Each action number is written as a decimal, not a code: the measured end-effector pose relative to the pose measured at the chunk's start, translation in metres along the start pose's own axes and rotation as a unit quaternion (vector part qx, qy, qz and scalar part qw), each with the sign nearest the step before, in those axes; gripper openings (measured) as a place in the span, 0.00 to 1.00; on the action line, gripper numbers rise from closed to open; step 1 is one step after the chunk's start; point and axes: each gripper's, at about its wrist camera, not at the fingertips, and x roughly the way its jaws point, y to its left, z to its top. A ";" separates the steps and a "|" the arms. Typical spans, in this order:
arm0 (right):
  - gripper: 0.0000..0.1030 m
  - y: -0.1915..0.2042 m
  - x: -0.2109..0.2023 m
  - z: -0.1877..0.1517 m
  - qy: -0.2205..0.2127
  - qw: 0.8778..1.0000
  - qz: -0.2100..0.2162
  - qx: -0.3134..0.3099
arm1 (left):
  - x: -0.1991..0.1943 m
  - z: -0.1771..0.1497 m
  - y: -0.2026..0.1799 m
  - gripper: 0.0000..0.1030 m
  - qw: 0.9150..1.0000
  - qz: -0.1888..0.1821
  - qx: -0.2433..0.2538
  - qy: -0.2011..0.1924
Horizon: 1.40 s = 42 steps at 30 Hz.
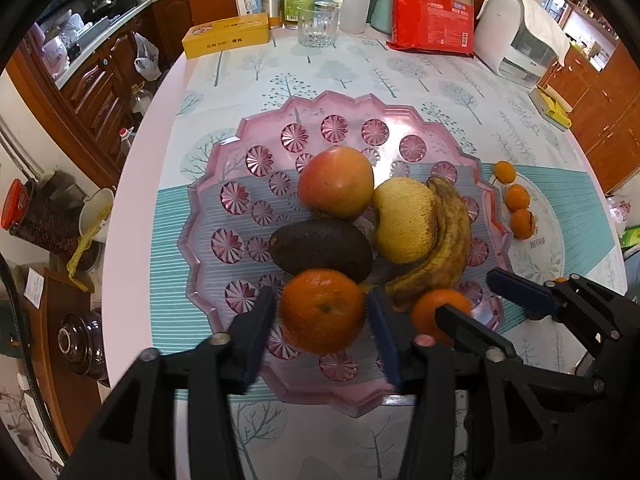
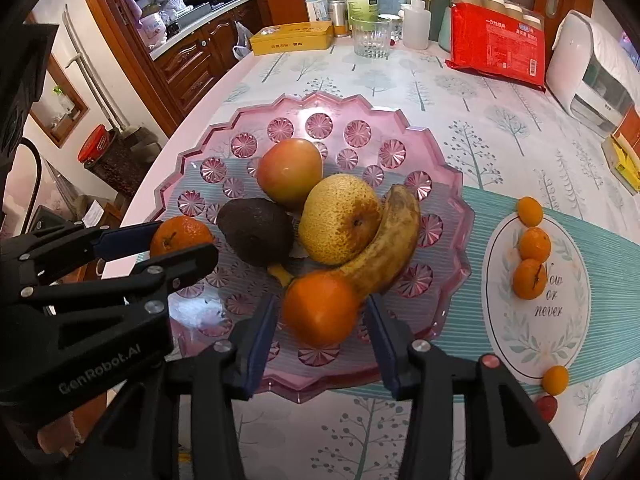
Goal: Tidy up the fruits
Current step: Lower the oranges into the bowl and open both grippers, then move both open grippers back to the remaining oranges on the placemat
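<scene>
Tablecloth w/ pink tray (image 1: 208,216): both grippers low over it, left gripper (image 1: 322,320) & right gripper (image 2: 320,312) fingers wide around oranges.

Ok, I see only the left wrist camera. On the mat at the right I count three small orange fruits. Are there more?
Observer: Yes. A fourth small orange fruit lies at the near edge of the mat, apart from the three.
Operator: Anything beside it?
Observer: A small red thing, just below it. It is too small to name.
Operator: The right gripper's orange is half hidden for me.
Observer: Here the orange shows whole between the fingers of the right gripper, in front of the banana. I cannot tell if the pads press it.
</scene>
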 end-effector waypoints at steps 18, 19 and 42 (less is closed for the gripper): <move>0.61 0.000 -0.001 0.000 0.000 1.000 -0.003 0.001 | -0.003 0.001 0.001 0.80 1.000 0.015 -0.001 -0.008; 0.61 0.000 -0.001 0.000 0.000 1.000 -0.002 0.002 | -0.003 0.001 0.001 0.80 1.000 0.015 -0.001 -0.008; 0.61 -0.012 -0.027 -0.006 -0.037 0.999 -0.005 0.016 | -0.028 0.005 -0.014 0.80 0.999 0.015 0.007 -0.042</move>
